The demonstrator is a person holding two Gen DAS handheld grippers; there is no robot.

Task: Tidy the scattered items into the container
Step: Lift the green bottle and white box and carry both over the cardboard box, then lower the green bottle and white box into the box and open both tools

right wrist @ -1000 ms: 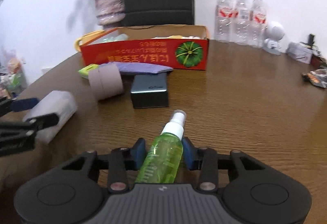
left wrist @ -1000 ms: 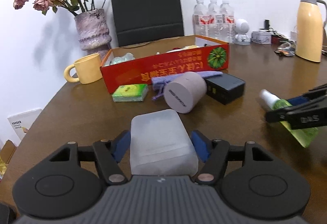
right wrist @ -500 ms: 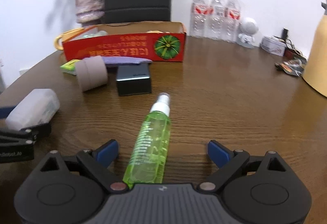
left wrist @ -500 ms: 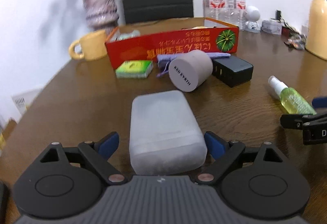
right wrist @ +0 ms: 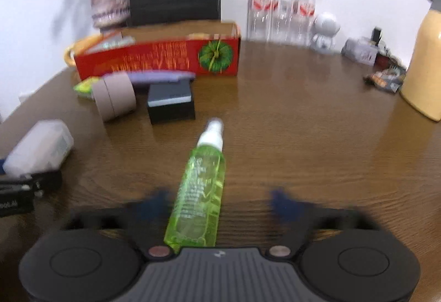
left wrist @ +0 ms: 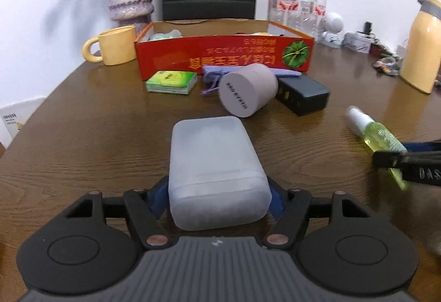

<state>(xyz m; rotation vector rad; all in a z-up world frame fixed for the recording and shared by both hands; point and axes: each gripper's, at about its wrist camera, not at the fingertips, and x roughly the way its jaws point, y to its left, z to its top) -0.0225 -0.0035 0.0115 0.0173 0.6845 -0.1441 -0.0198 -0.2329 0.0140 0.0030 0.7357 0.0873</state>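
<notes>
left gripper (left wrist: 217,198) closing, jaws pressed on frosted case (left wrist: 212,164). right gripper (right wrist: 217,204) closing, blurred jaws still clear of green spray bottle (right wrist: 199,191). red box (left wrist: 223,56) at 12 o'clock on tabletop (left wrist: 96,136).

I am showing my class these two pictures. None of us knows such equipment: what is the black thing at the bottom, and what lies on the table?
There is no robot. A person holds a two-finger gripper in each hand, and a wide-angle camera on each looks along its fingers. The black shape is the gripper itself. In the left view, the left gripper is closing on a frosted white case. In the right view, the right gripper is closing around a green spray bottle, its pads not yet touching. The table also holds a tissue pack, a cylinder, a black block and the red box.
</notes>
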